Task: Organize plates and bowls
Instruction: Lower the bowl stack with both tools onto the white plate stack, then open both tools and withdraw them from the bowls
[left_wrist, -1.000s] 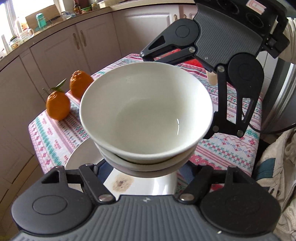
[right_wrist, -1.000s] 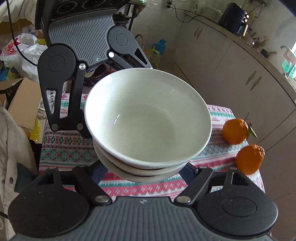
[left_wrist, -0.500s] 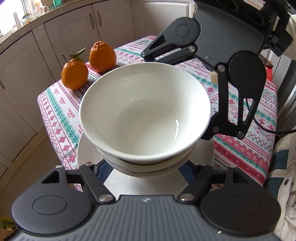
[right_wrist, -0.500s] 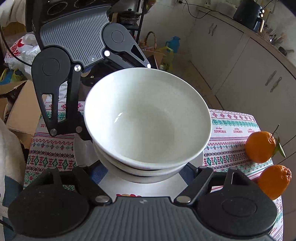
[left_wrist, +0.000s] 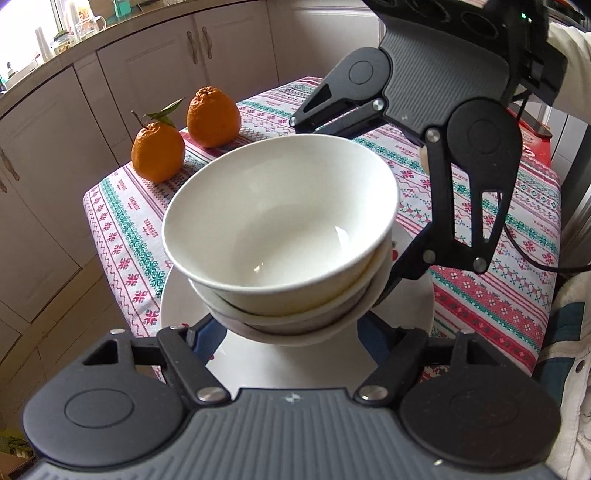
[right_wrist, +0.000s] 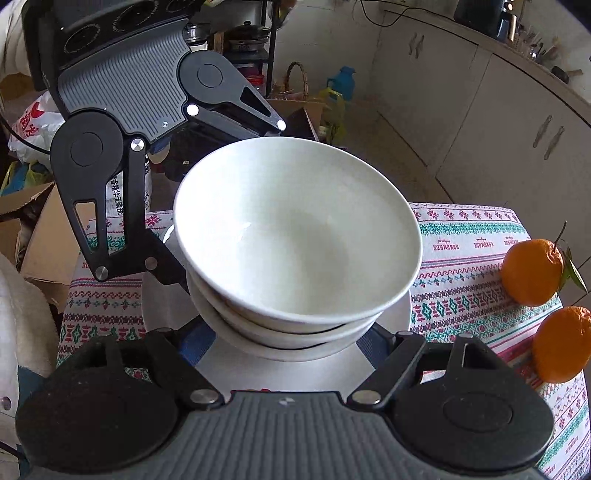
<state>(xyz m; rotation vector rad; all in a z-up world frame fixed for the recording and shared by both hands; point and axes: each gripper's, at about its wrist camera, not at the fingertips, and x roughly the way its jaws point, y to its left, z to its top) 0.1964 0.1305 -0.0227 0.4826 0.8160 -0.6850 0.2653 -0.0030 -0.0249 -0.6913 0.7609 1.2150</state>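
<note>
A stack of white bowls (left_wrist: 280, 236) hangs just above a white plate (left_wrist: 295, 362) on the patterned tablecloth; the stack also fills the right wrist view (right_wrist: 295, 240), over the same plate (right_wrist: 280, 369). My left gripper (left_wrist: 291, 332) holds the stack from the near side, its blue fingertips (left_wrist: 205, 338) pressed against the lowest bowl. My right gripper (right_wrist: 291, 343) holds the opposite side the same way and shows in the left wrist view (left_wrist: 391, 273). The bowls hide the contact points.
Two oranges (left_wrist: 184, 133) sit at the table's far left corner, also in the right wrist view (right_wrist: 543, 295). The tablecloth (left_wrist: 498, 258) covers a small table. Kitchen cabinets (left_wrist: 147, 74) stand behind. Cardboard boxes and bags (right_wrist: 29, 206) lie on the floor.
Both grippers have carried the bowl stack lower and over the table, so it now hangs just above the white plate. The oranges appear closer.
</note>
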